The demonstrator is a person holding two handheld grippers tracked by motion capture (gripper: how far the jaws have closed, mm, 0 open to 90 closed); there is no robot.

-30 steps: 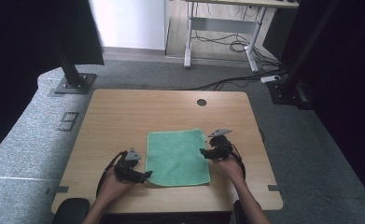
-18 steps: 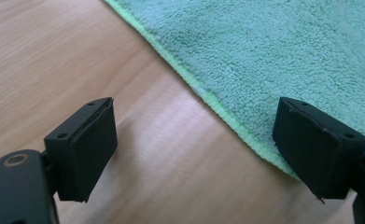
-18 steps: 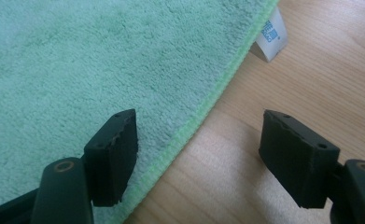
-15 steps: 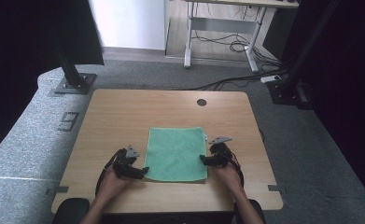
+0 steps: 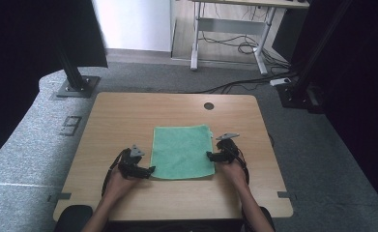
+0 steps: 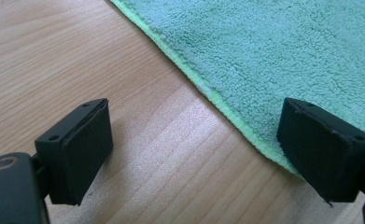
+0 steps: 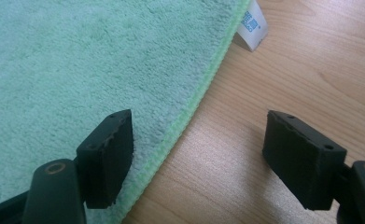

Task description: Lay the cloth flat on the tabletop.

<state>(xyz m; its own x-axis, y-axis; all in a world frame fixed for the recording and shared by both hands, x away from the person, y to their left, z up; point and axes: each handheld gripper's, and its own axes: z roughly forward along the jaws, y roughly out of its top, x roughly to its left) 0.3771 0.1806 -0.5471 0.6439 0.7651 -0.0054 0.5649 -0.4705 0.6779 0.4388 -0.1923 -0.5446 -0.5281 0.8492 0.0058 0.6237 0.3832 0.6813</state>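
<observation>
Both claws gape, holding nothing, straddling green towel [image 5: 183, 151] edges; right claw [image 7: 199, 158] view reveals its white tag [image 7: 253, 24].

A mint-green towel [image 5: 183, 151] with a brighter green hem, white tag [image 7: 252, 24], on a pale woodgrain table [image 5: 128, 111].

The high view looked down from above the table [image 5: 128, 121]; both gripper views sat close over the green cloth [image 5: 182, 151] it shared
</observation>
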